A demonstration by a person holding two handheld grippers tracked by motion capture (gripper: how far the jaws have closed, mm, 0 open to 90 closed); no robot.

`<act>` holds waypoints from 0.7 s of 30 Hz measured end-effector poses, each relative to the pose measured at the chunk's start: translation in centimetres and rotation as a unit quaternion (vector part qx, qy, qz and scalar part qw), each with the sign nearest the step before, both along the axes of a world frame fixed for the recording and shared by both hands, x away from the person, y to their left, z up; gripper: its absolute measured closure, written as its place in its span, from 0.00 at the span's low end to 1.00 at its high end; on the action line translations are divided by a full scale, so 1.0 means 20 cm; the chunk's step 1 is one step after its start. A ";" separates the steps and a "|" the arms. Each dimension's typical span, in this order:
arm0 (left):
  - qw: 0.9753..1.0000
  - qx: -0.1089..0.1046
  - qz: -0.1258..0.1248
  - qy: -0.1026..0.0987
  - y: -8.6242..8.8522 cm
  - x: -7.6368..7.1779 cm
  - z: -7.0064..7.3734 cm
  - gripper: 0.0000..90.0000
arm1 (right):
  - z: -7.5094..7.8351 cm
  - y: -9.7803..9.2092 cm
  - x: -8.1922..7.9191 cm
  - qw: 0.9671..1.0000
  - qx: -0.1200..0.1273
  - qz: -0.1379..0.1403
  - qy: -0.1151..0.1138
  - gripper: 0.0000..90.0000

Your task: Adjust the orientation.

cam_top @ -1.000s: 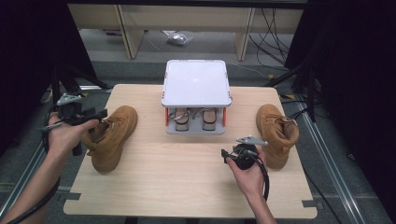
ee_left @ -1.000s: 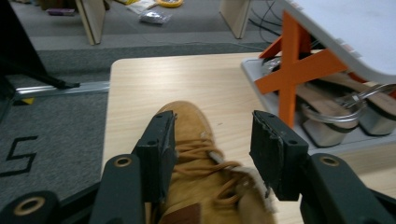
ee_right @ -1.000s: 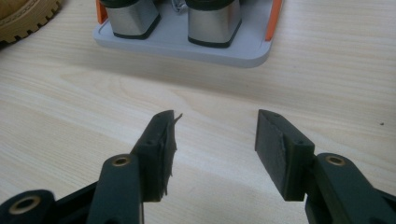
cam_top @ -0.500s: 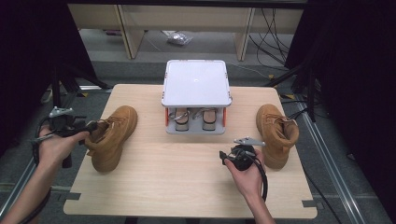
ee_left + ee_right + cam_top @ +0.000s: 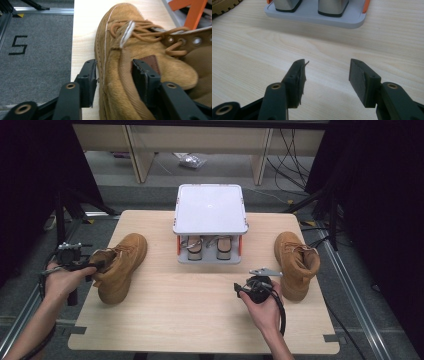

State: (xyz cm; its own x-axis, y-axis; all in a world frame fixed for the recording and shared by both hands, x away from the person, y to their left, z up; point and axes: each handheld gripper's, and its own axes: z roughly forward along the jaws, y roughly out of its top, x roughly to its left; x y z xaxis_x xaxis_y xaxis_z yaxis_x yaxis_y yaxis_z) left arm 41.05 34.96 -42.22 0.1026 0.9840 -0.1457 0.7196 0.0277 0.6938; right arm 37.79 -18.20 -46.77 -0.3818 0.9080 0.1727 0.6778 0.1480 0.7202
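On the bench's left side: left boot (image 5: 119, 265), lying near the edge.
Left gripper (image 5: 113, 75): fingers (image 5: 87, 80) straddling the boot's collar, pressed against it.
Right gripper (image 5: 327, 75): fingers spread, empty, over bare bench (image 5: 200, 305).
Right boot (image 5: 296, 262): just beside right gripper.

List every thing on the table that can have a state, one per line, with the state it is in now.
left gripper: fingers set on either side of the left boot's collar edge.
left boot: on its sole at the table's left edge, laces tied.
right gripper: open, holding nothing, above bare table.
right boot: upright on the table's right side, untouched.
grey rack: flat top bare, a pair of shoes on its lower shelf.
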 end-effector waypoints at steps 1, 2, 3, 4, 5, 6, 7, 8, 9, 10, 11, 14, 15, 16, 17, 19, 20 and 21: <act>1.000 -0.004 -0.001 0.000 0.00 0.00 -0.01 0.63 | 0.00 0.01 0.00 1.000 0.007 -0.005 0.003 0.53; 1.000 -0.009 0.003 0.003 0.00 0.01 -0.01 0.65 | 0.00 0.00 0.00 1.000 -0.002 0.003 -0.002 0.53; 1.000 -0.008 -0.002 0.005 0.00 0.01 -0.01 0.66 | 0.00 0.00 0.00 1.000 0.000 -0.002 -0.001 0.53; 1.000 -0.008 -0.001 0.010 -0.01 0.01 -0.01 0.68 | 0.00 0.00 0.00 1.000 0.002 -0.003 -0.001 0.53; 1.000 -0.003 -0.004 0.012 -0.01 0.02 -0.01 0.68 | -0.01 0.00 0.01 1.000 0.007 -0.001 -0.004 0.53; 1.000 -0.004 -0.003 0.013 -0.01 0.02 -0.01 0.69 | 0.00 0.00 0.00 1.000 0.001 -0.004 -0.001 0.53; 1.000 0.001 -0.014 0.011 -0.01 0.03 -0.01 0.70 | 0.00 0.00 0.00 1.000 0.004 -0.004 -0.004 0.53; 1.000 0.003 -0.012 0.025 -0.01 0.03 0.00 0.70 | -0.01 0.00 0.01 1.000 0.007 0.000 -0.003 0.53; 0.999 -0.001 -0.019 0.030 -0.01 0.04 0.00 0.70 | -0.01 0.00 0.01 1.000 0.010 0.000 -0.001 0.53; 0.999 -0.002 -0.022 0.036 -0.01 0.04 0.00 0.71 | -0.01 0.00 0.01 1.000 0.011 0.002 0.001 0.53; 0.999 -0.005 -0.018 0.040 -0.01 0.04 0.00 0.73 | -0.01 0.00 0.01 1.000 0.016 0.002 0.006 0.53; 0.999 -0.005 -0.016 0.040 -0.02 0.05 0.00 0.78 | -0.01 0.00 0.00 1.000 0.013 0.000 0.009 0.53; 0.999 -0.002 -0.016 0.040 -0.02 0.04 0.00 0.80 | -0.01 -0.01 0.01 1.000 0.014 0.002 0.009 0.53; 0.999 -0.001 -0.014 0.033 -0.02 0.04 -0.01 0.82 | -0.02 -0.01 0.01 1.000 0.019 0.005 0.009 0.53; 0.999 -0.004 -0.010 0.031 -0.02 0.04 -0.01 0.83 | -0.02 -0.01 0.01 1.000 0.012 0.006 0.008 0.53; 1.000 -0.011 -0.009 0.027 -0.02 0.03 -0.01 0.85 | -0.02 -0.01 0.01 1.000 0.011 0.005 0.008 0.53; 1.000 -0.020 -0.002 0.022 -0.02 0.03 -0.01 0.86 | -0.02 -0.01 0.01 1.000 0.015 0.000 0.010 0.53; 1.000 -0.023 -0.004 0.017 -0.01 0.02 -0.02 0.87 | -0.02 -0.01 0.01 1.000 0.020 0.004 0.010 0.53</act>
State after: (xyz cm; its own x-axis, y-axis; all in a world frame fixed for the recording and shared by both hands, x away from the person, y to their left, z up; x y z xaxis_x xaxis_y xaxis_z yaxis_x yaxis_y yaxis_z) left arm 41.50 34.71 -42.56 0.1040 0.9756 -0.1935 0.7428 0.0532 0.6674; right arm 37.97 -18.39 -47.22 -0.3853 0.8972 0.2158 0.6909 0.1254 0.7120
